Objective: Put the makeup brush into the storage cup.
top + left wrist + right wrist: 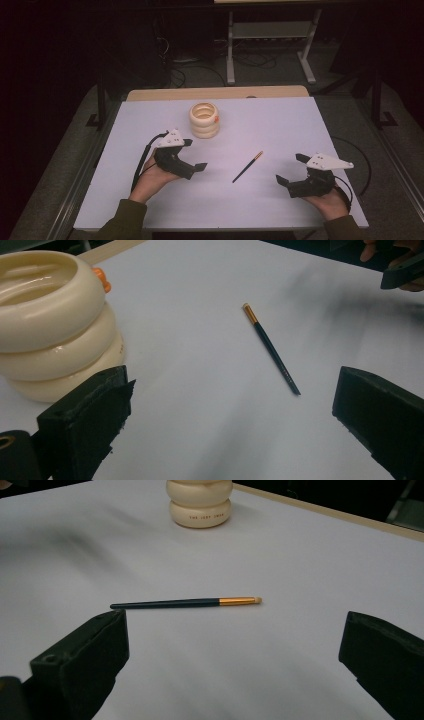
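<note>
High view: the white worktop (pixel 150 200) carries a slim dark brush (pixel 247 166) with a gold ferrule, lying flat near the centre, between the left claw (pixel 192 155) and the right claw (pixel 287 169). Both claws stand wide apart and hold nothing. A cream ribbed holder (pixel 204 120) (three stacked rounded rings, glossy) stands behind the left claw, well apart from the brush.

Left gripper view: the holder (pixel 52 325) sits just beside the left-hand jaw, an orange spot on its rim. The brush (pixel 272 350) lies ahead, unobstructed.

Right gripper view: the brush (pixel 185 602) lies crosswise before the open jaws, pale tip to the right; the holder (pixel 200 502) stands beyond.
</note>
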A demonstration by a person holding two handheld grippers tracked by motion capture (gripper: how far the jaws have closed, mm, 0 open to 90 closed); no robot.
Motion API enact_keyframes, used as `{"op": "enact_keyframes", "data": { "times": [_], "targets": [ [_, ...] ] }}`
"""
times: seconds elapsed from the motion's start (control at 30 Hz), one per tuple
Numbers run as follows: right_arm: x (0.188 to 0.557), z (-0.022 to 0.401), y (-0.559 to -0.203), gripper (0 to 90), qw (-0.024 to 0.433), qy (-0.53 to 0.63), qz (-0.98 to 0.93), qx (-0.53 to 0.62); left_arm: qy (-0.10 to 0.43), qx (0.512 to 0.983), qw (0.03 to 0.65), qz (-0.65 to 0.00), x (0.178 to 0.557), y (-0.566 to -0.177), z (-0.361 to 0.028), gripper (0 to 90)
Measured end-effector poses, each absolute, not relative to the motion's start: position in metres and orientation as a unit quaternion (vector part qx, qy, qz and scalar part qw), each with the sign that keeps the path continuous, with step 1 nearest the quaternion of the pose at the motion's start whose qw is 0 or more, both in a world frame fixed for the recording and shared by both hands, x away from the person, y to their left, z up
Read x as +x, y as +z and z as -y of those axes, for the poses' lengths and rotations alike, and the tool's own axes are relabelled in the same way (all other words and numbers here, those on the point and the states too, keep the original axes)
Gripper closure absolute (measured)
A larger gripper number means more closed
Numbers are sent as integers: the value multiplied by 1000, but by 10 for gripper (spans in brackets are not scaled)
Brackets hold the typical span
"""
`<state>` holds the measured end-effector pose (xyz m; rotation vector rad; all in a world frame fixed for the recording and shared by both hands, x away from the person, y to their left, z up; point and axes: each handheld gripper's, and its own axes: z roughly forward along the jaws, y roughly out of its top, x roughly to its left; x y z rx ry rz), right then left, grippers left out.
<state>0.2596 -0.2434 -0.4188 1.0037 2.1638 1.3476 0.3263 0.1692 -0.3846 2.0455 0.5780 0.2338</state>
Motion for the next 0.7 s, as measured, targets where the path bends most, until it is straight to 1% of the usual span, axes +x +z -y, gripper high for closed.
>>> {"op": "enact_keyframes", "data": {
  "times": [0.7],
  "targets": [
    [259,243,-419,0,200,484,-774,357,87,844,485,-210,335,-382,-140,16]
  ]
}}
